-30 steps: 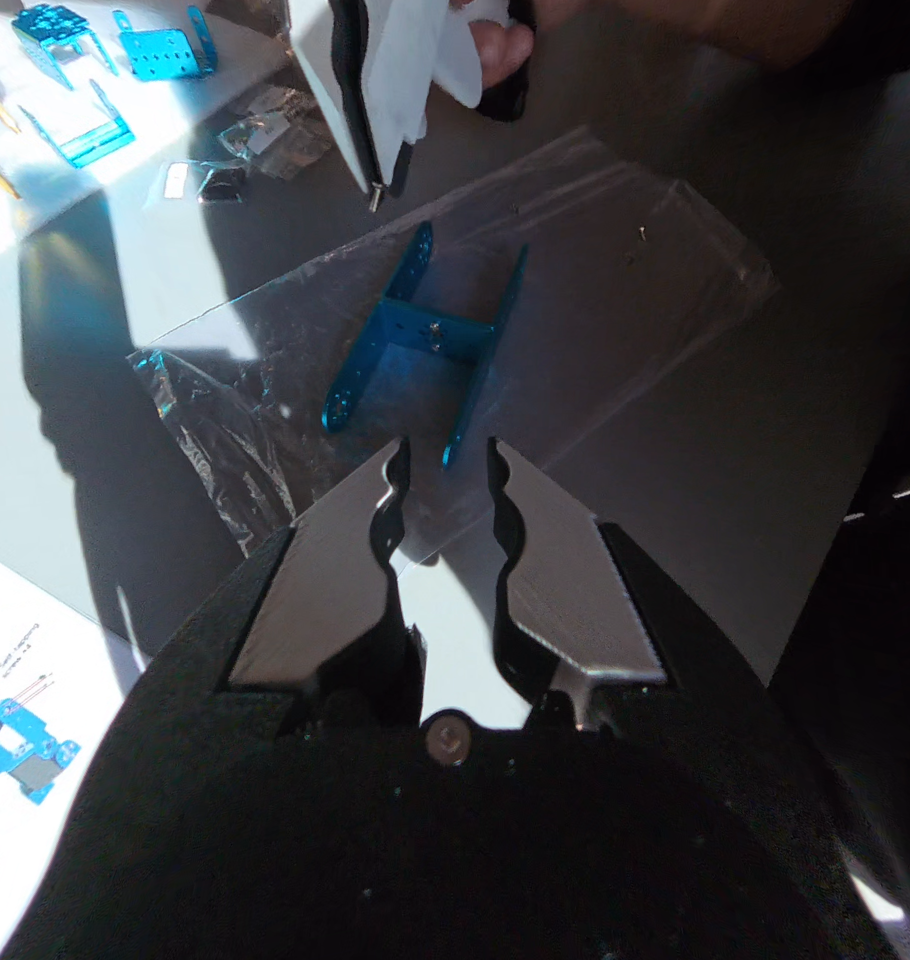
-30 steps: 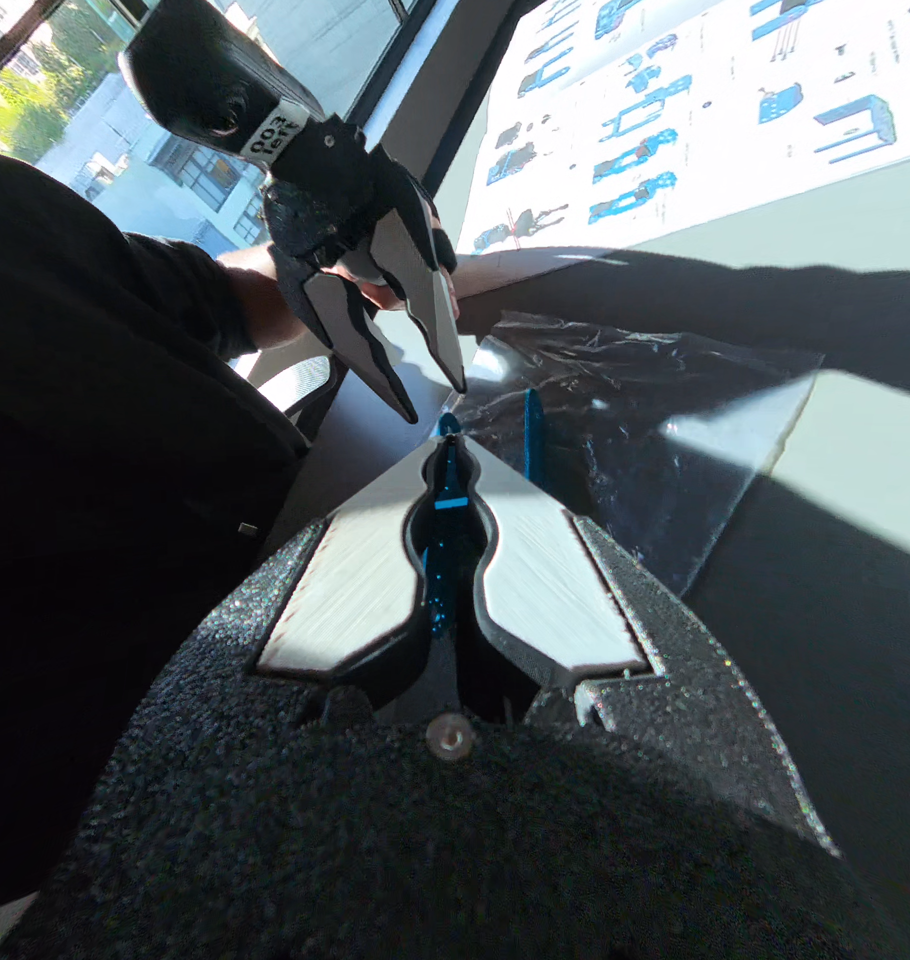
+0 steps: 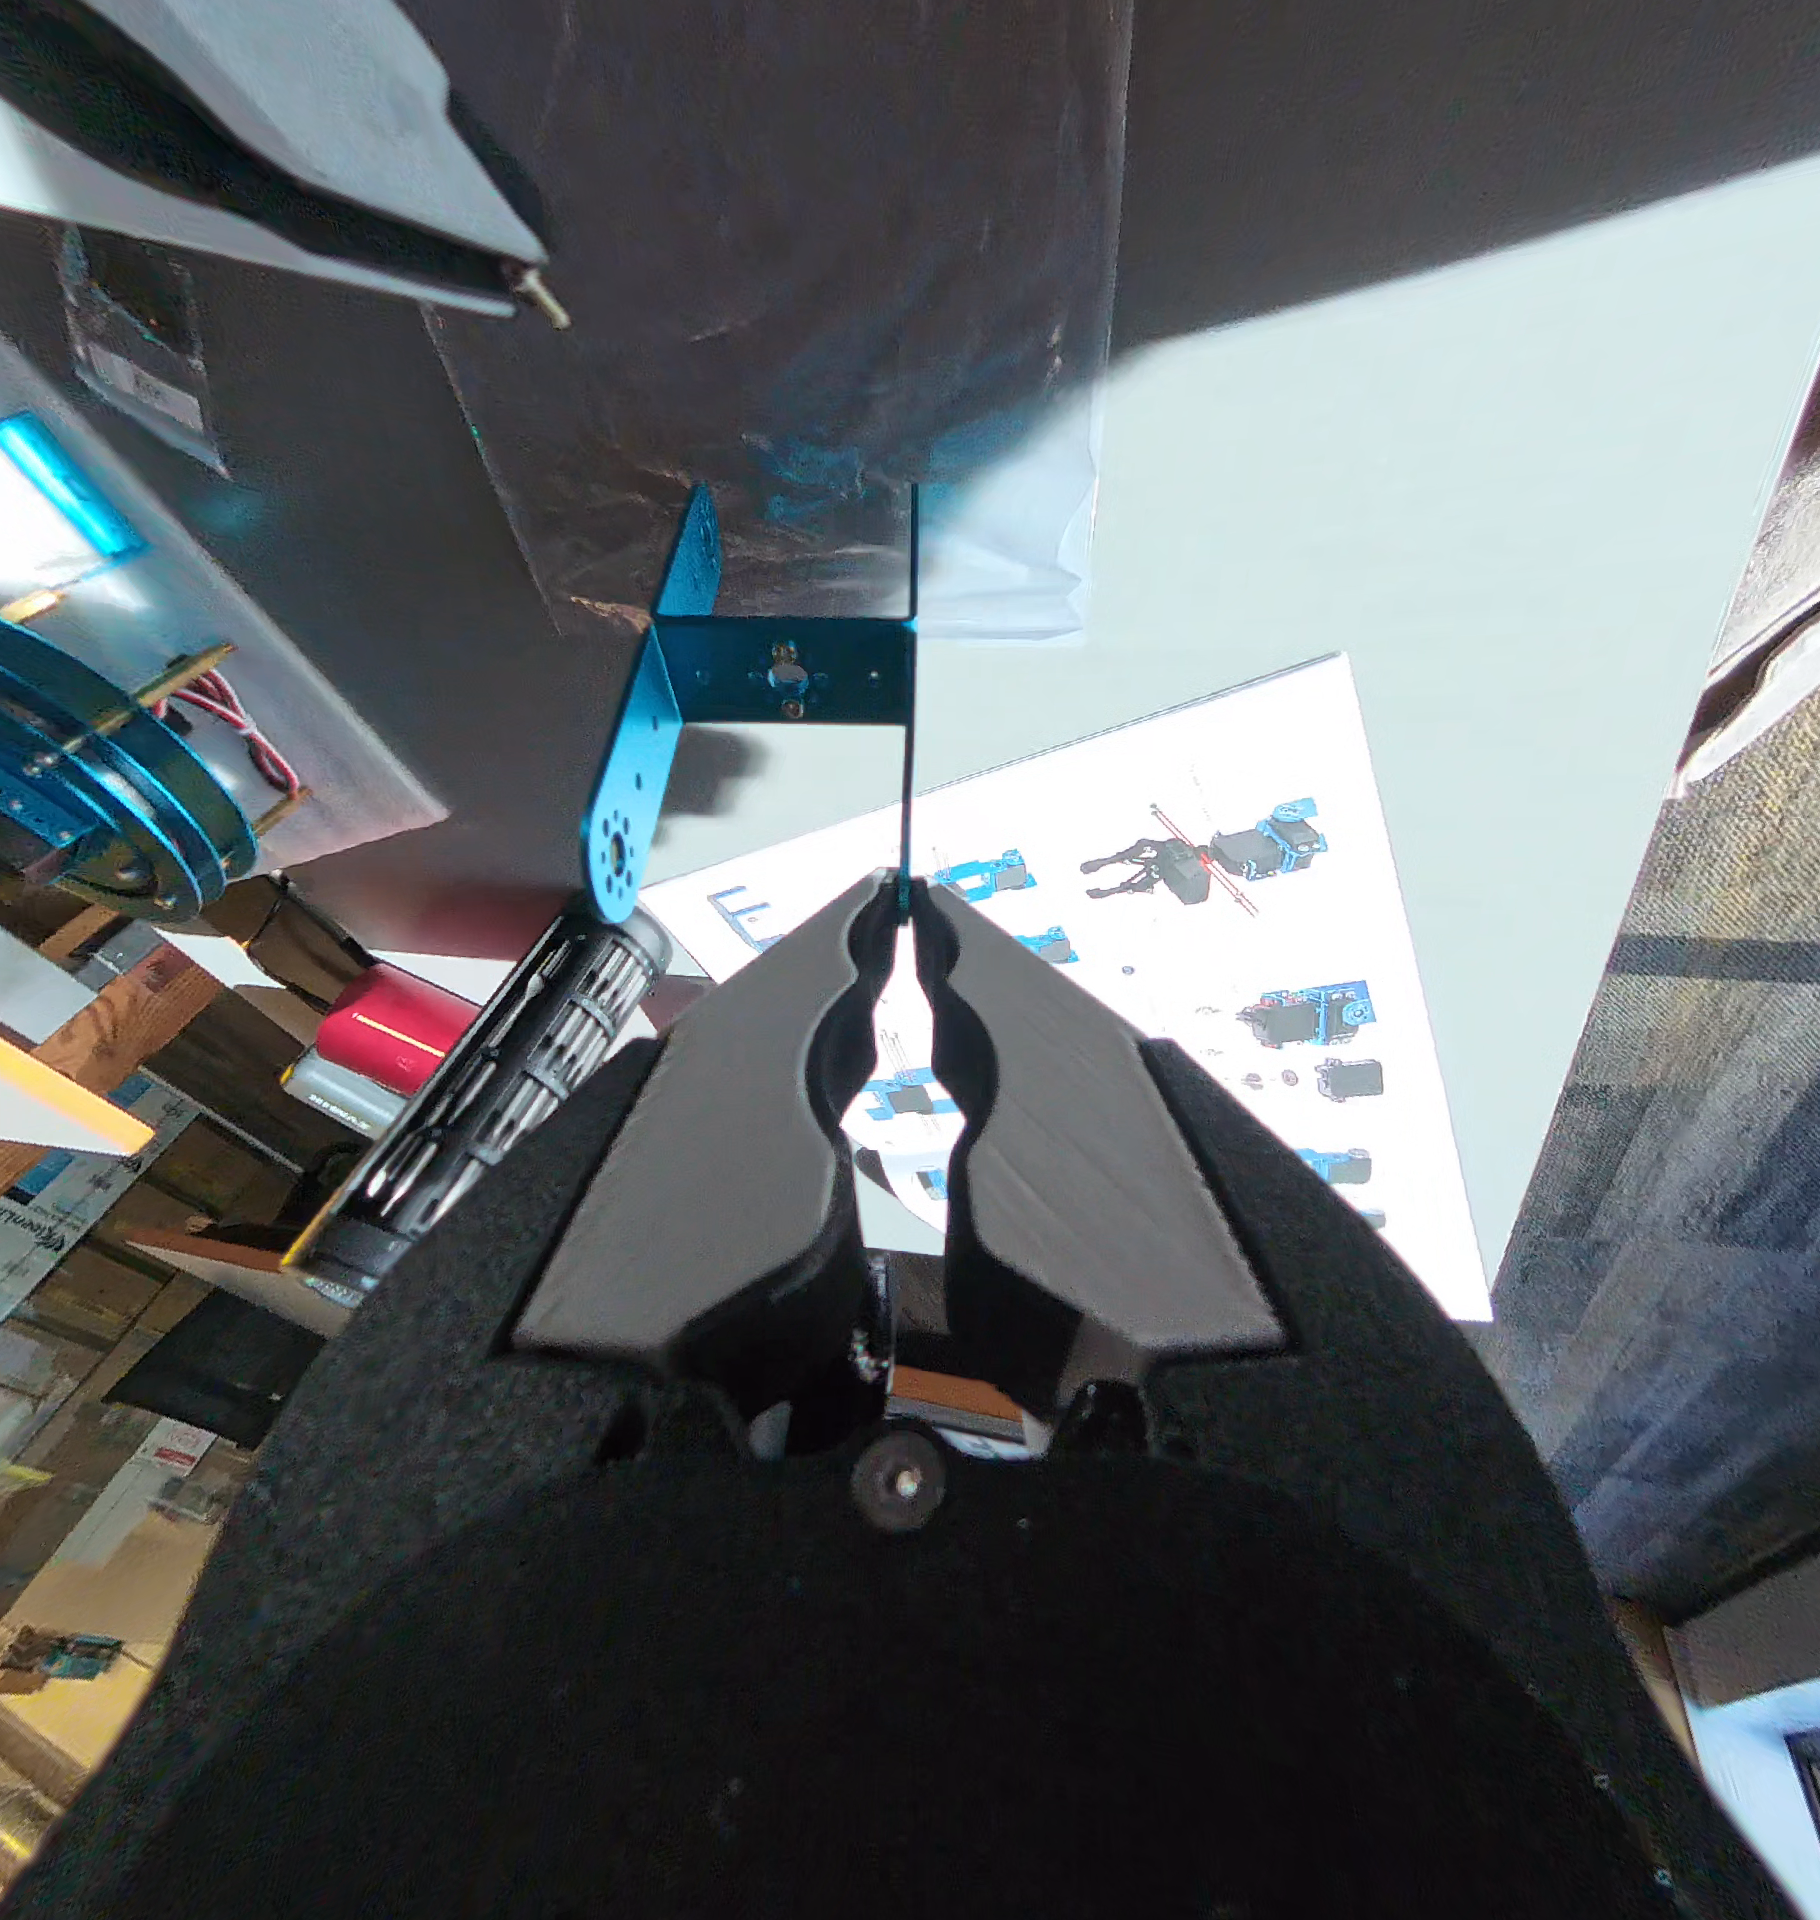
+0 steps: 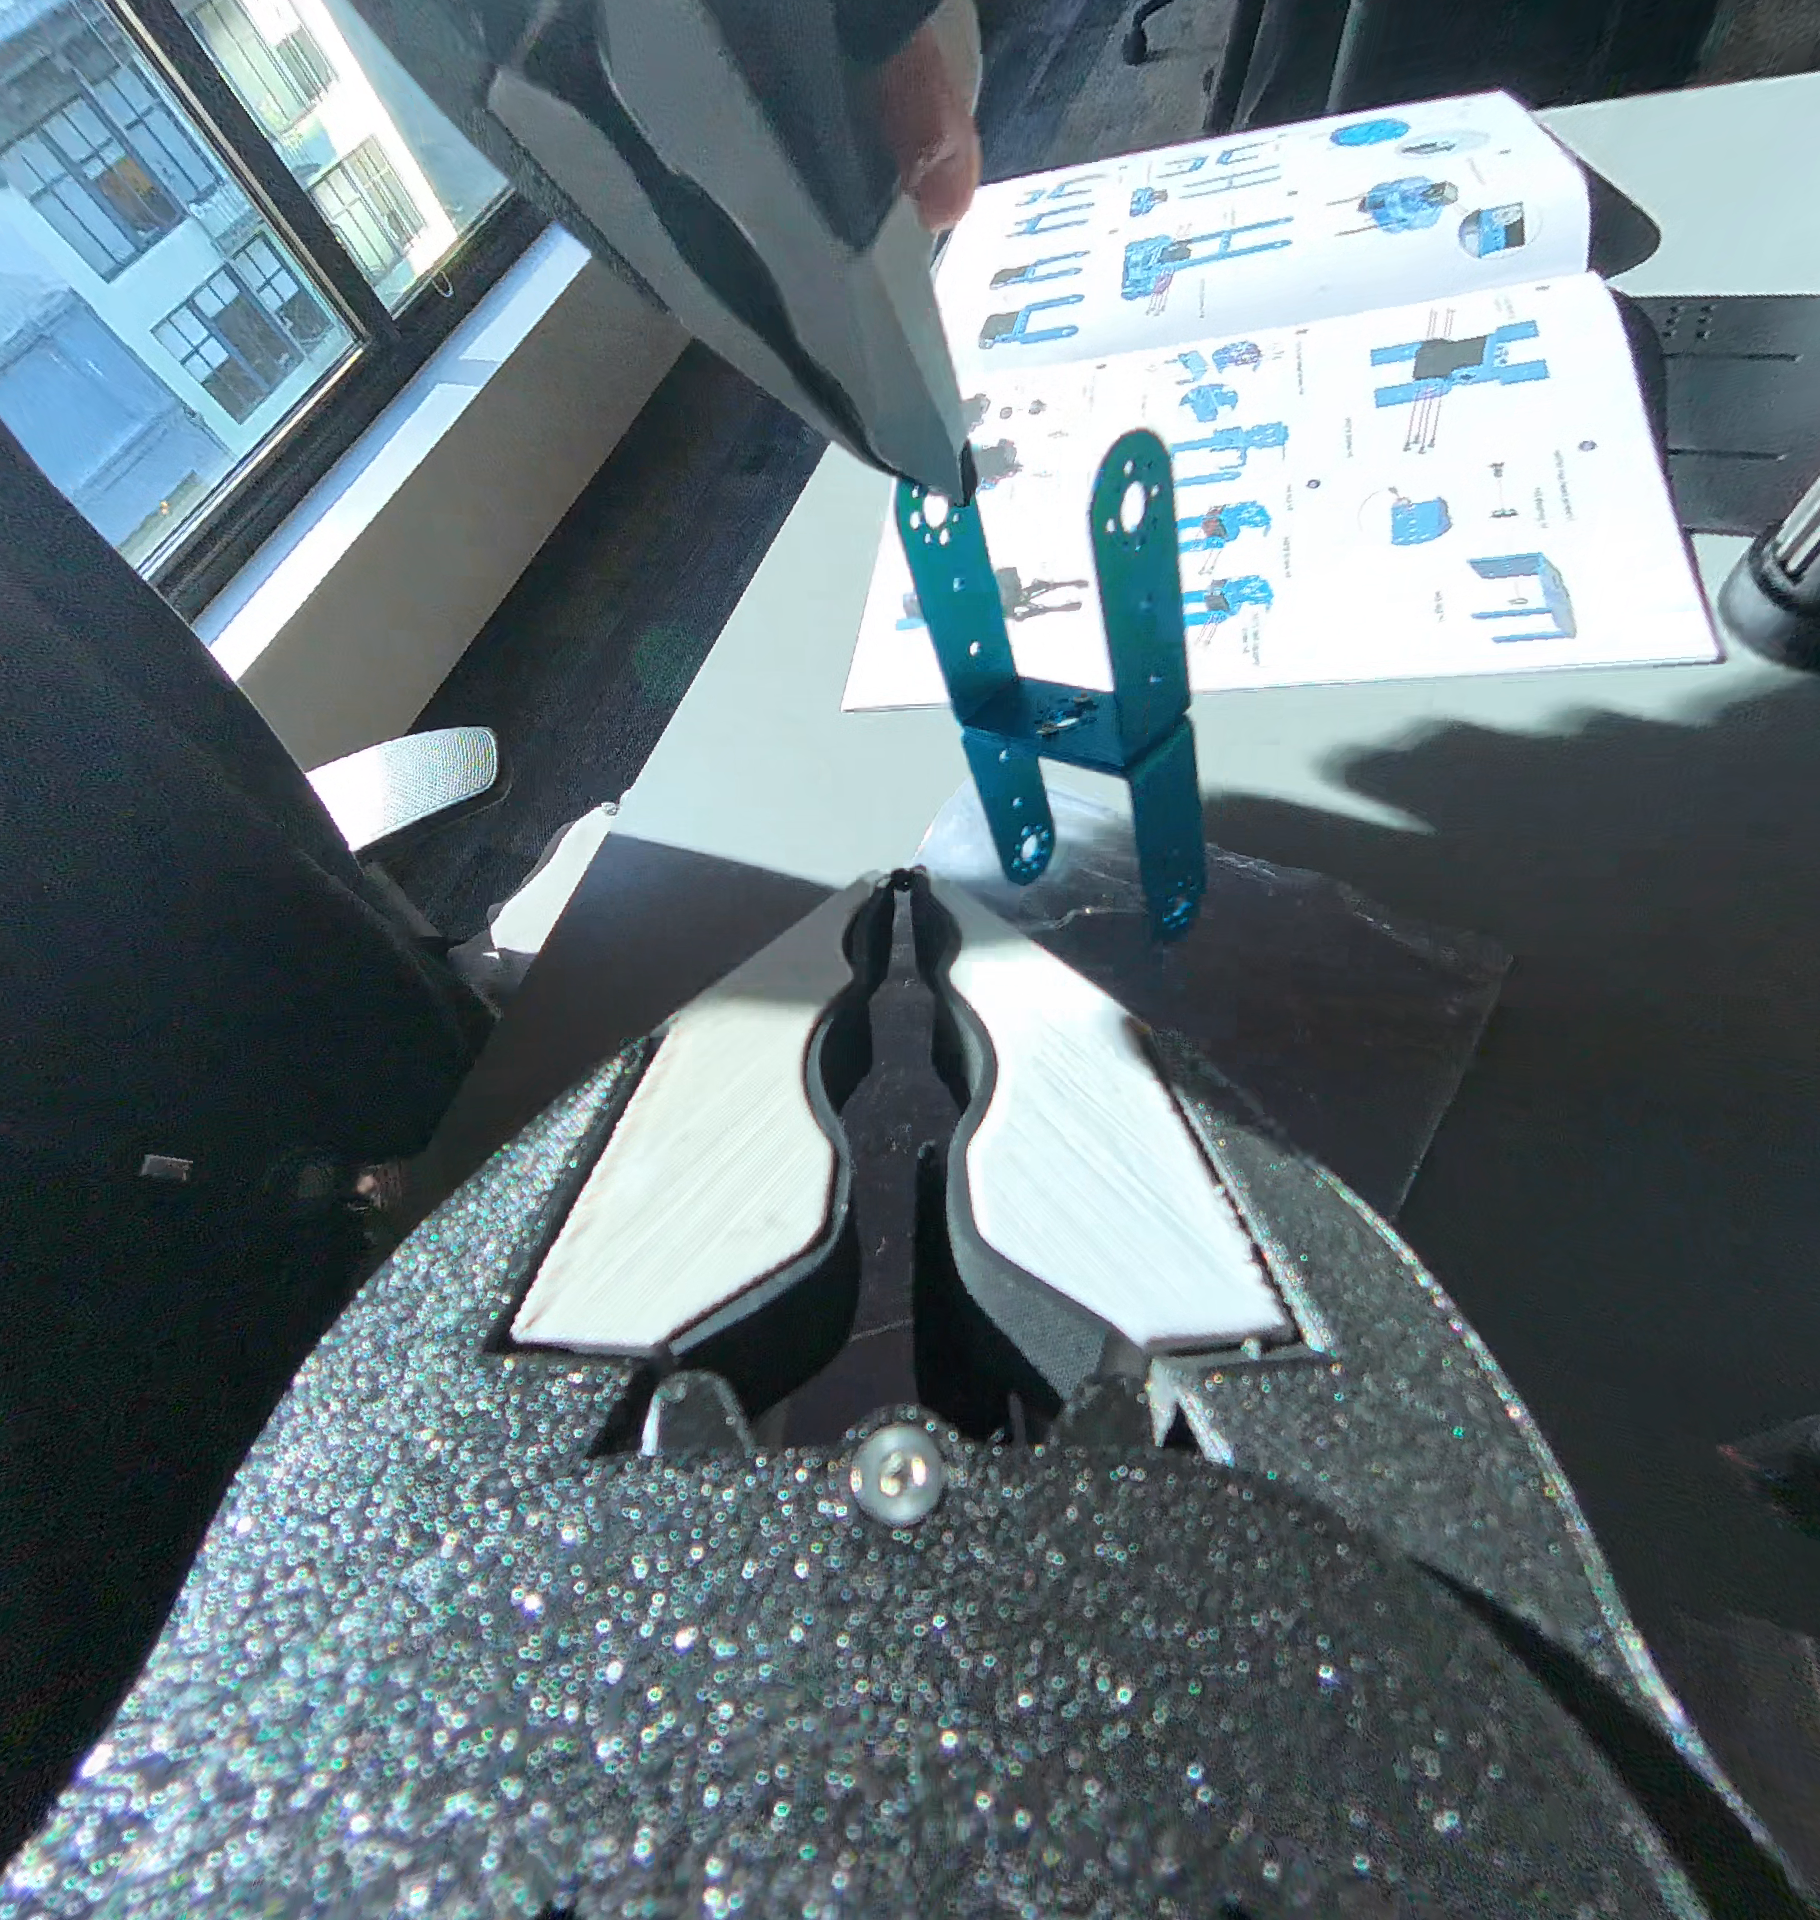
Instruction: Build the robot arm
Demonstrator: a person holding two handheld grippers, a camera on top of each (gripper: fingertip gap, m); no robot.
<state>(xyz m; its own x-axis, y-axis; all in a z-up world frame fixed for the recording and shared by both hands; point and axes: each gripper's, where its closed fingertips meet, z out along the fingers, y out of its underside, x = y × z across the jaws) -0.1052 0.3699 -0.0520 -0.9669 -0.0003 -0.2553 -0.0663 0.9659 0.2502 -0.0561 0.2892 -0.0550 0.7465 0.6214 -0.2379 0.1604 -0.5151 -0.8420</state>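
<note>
— What's on the table (image 4: 781, 748)?
— An open instruction booklet (image 4: 1301, 436) lies flat, and beside it a clear plastic bag (image 4: 1332, 997), partly in shadow.
— Anything else?
— A black cylinder (image 4: 1810, 582) at the right edge.

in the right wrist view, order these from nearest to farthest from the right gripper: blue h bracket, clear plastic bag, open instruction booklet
1. Clear plastic bag: flat on the table just past the right gripper tips, to their right.
2. Blue H bracket: hanging above the bag, pinched at its top by the left gripper.
3. Open instruction booklet: flat on the table behind the bracket.
</note>
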